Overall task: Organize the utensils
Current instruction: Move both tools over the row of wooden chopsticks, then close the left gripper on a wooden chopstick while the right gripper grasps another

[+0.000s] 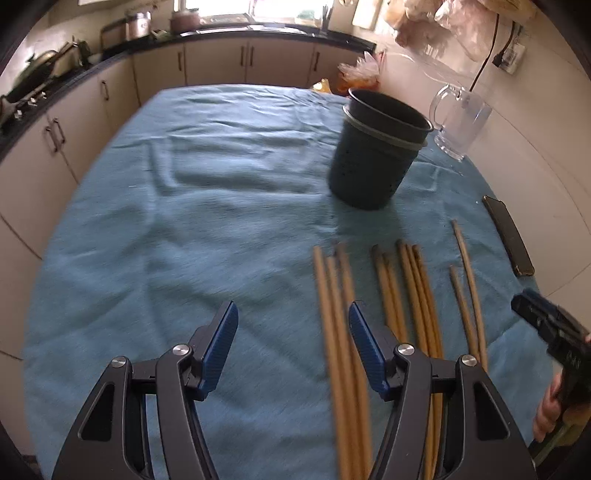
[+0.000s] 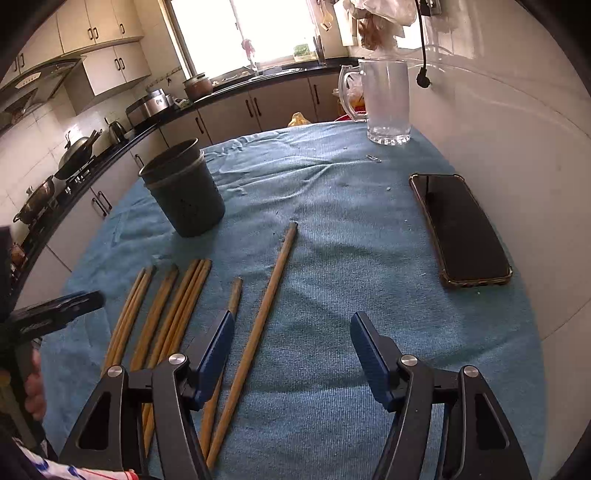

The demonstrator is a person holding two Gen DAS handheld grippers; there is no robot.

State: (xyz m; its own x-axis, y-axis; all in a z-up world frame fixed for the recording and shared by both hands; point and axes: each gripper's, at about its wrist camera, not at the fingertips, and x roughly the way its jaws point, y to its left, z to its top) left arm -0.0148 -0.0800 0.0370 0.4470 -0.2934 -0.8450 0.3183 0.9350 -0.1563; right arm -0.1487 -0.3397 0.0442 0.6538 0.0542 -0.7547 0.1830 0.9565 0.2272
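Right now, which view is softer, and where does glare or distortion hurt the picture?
Left wrist view: motion blur smears the tan wooden chopsticks and dark perforated holder cup. Right wrist view: sharper, but the bright window is blown out. Both: fisheye curves the blue cloth's edges.

No legible text — none anywhere

Open tongs (image 1: 293, 345) above chopsticks (image 1: 341, 332)
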